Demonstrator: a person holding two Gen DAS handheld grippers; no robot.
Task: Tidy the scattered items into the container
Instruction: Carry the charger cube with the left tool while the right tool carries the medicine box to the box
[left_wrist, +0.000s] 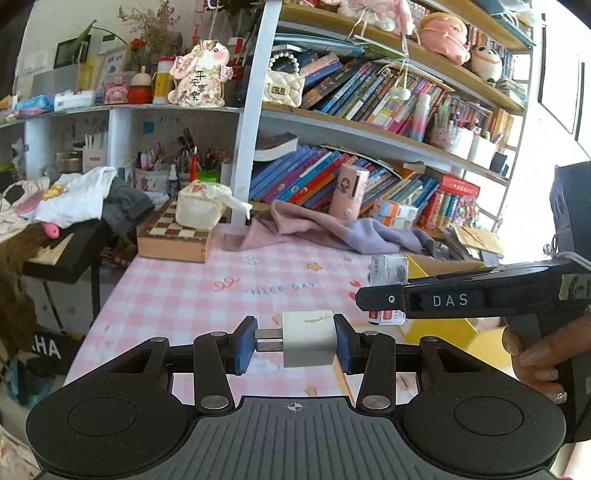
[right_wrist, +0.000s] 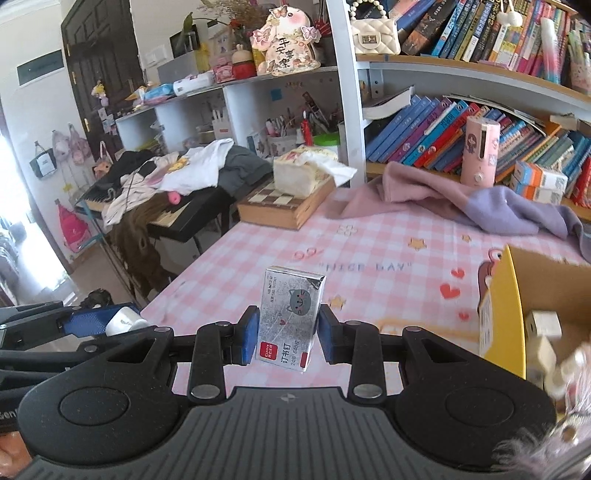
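From the left wrist view, the left tongs (left_wrist: 295, 341) are clenched on a small white charger plug (left_wrist: 306, 341), its two metal prongs pointing toward the left pad, the blue pads (left_wrist: 341, 343) pressing across its width. It is carried clear above the pink checked bench (left_wrist: 192, 295). I would judge it light, rigid and rather smooth-sided, so a squeeze across the flat faces, as here, looks sound; gripping on the prongs would invite a twist. To the right, the right tongs (left_wrist: 373, 297) cross the view, a hand (left_wrist: 535, 354) on the handle, with a small box held at the tip and the yellow cardboard box (left_wrist: 439, 328) just beyond.

From the right wrist view, the right tongs (right_wrist: 287, 330) are clamped on a box of staples (right_wrist: 290, 317), standing upright between the pads, held at its lower half above the bench. It looks like thin card, light but dense for its size, and likely to dent if squeezed hard; the narrow sides it is held by seem the stiffest place. The container sits at the right edge, open-topped, with a few small pale blocks (right_wrist: 543, 325) already inside. The left tongs show at far left, with the plug.
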